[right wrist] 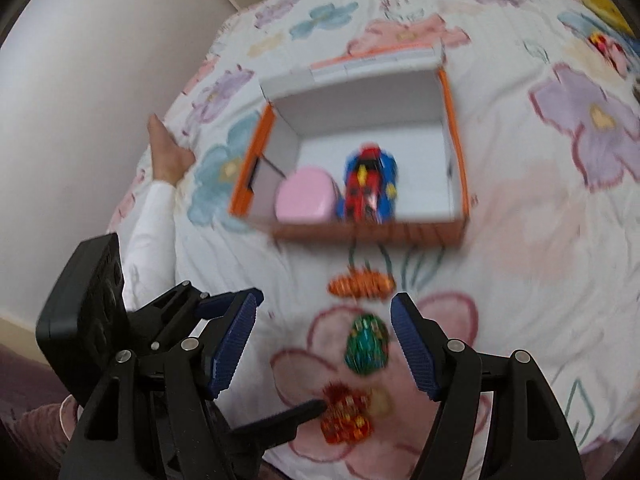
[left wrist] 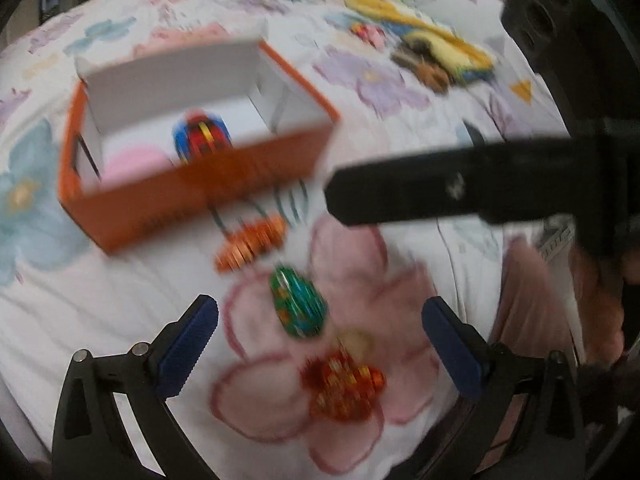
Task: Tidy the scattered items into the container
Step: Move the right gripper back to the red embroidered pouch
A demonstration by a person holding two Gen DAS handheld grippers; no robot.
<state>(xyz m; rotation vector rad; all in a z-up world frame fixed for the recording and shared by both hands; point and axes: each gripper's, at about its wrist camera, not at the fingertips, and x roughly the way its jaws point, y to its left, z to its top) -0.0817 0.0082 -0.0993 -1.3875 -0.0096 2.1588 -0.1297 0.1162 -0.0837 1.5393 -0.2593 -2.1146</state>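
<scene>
Task is partway done, judging by how things lie. The orange box (right wrist: pixel 460 152) sits open on the bed (right wrist: pixel 520 240) w/ two items already inside: a pink heart-shaped thing (right wrist: pixel 305 196) at the box's 7 o'clock corner and a blue-and-red toy (right wrist: pixel 370 186) just beside it, touching or nearly so.

Left outside, in a rough line running from the box's near wall toward the cameras: an orange ridged toy (right wrist: pixel 360 285) just beside the box, then a green egg-shaped toy (right wrist: pixel 366 347), then a red-and-gold crinkly item (right wrist: pixel 346 420). A further pile of yellow and blue stuff (left wrist: pixel 424 46) lies well apart at the bed's far side, approx 1 o'clock in the left wrist view; too blurred to name the pieces.

Left tool (left wrist: pixel 320 350): jaws spread as wide as they go, nothing held, green toy lying between the fingers on the bed. Right tool (right wrist: pixel 324 348): abt half open, empty, and the green toy sits between its pads too but untouched.

View differences: only the left wrist view shows the yellow pile properly; the right view catches just its edge at 2 o'clock. Only the right wrist view shows a hand (right wrist: pixel 168 152) and white sleeve at 9 o'clock of the box, plus the bedroom wall (right wrist: pixel 80 100). It also looks deeper into the box, so the pink item shows whole there.
</scene>
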